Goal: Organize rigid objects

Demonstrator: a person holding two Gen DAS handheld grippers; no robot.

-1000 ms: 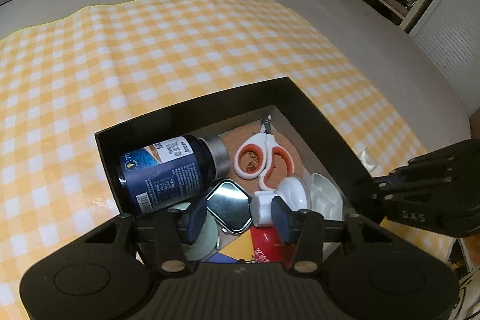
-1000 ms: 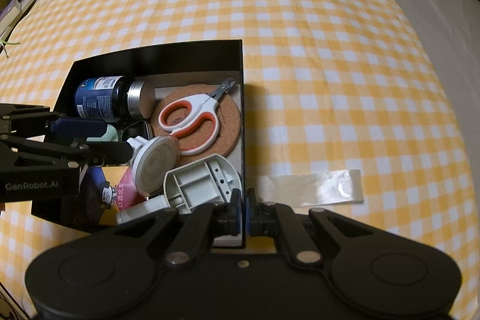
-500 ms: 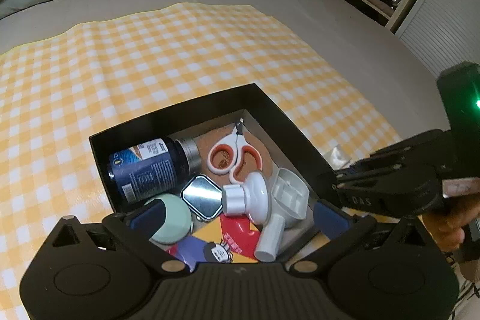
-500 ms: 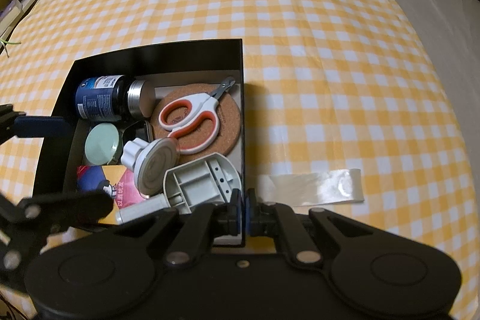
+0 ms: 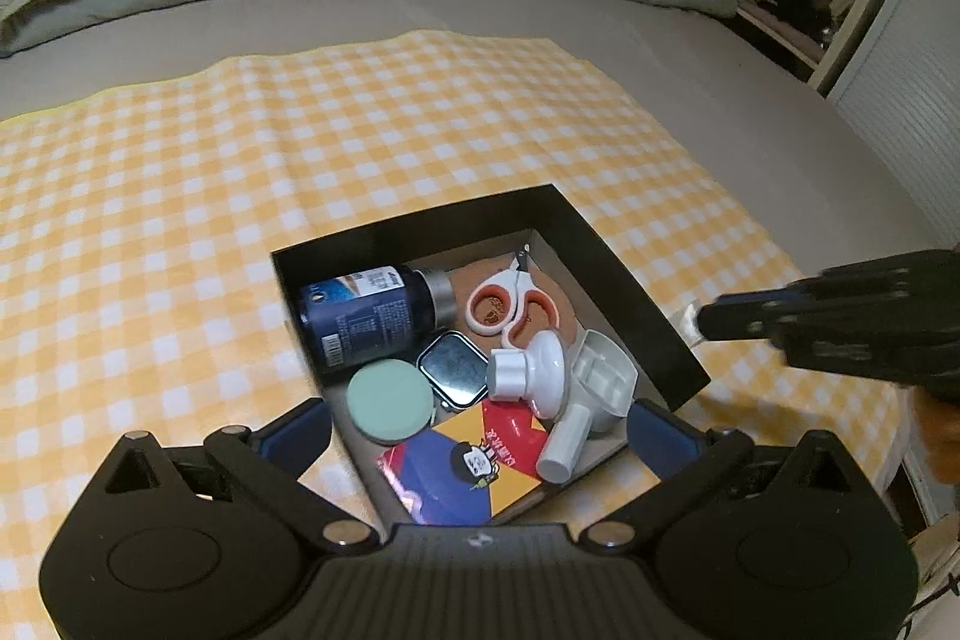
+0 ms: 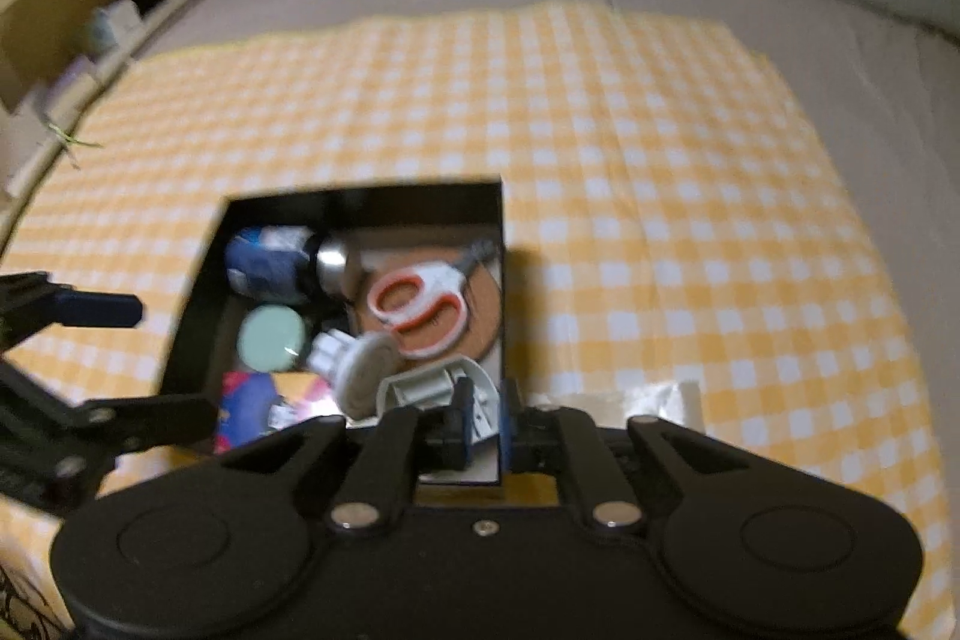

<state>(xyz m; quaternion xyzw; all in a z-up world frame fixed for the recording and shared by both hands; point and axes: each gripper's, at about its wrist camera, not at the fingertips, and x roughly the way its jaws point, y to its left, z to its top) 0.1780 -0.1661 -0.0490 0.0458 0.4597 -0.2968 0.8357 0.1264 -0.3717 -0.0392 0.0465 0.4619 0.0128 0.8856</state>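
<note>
Black left tongs gape wide, holding nothing, above the box. Right tongs, blurred, seem nearly closed on the box's near wall.

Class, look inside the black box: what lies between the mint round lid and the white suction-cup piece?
In the left wrist view, a small dark tin with a silver rim lies between the mint round lid and the white suction-cup piece.

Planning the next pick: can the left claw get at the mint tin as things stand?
Probably yes. The left claw is open, above the box's near edge, and the mint tin lies face up with nothing on it. The bottle and dark tin crowd its far side, so finger room is tight.
</note>
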